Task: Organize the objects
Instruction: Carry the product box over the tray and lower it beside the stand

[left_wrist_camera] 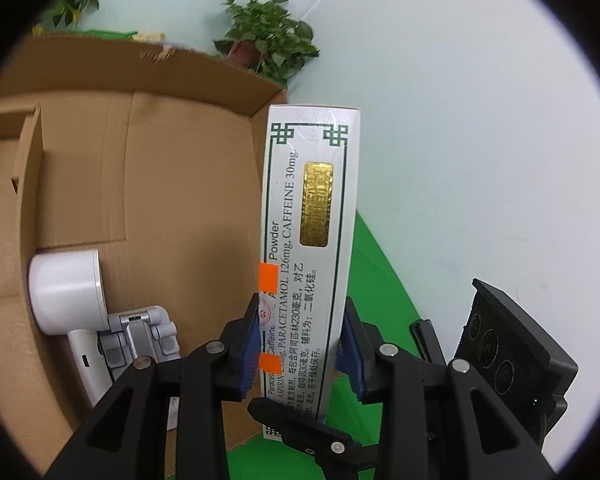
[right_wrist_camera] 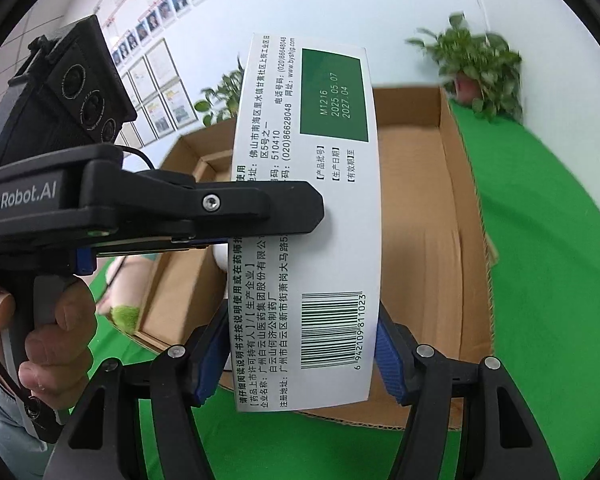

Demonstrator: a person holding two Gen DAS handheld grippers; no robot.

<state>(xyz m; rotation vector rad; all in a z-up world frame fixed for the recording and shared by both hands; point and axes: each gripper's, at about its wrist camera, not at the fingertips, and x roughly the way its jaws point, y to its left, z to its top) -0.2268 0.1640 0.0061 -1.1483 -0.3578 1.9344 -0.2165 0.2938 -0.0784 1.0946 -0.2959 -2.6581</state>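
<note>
Left wrist view: medicine box (left_wrist_camera: 308,256) runs toward 12 o'clock, clamped between left gripper (left_wrist_camera: 300,344) pads; right gripper (right_wrist_camera: 300,356) grasps its wider faces.

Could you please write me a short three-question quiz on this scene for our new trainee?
1. True or false: both grippers grip the medicine box.
2. What lies inside the cardboard box? A) white handheld device B) potted plant C) nothing
3. Which face of the medicine box does the right wrist camera show?

Key: 1. True: left gripper and right gripper both clamp it. 2. A, the white handheld device. 3. The barcode face.
</note>
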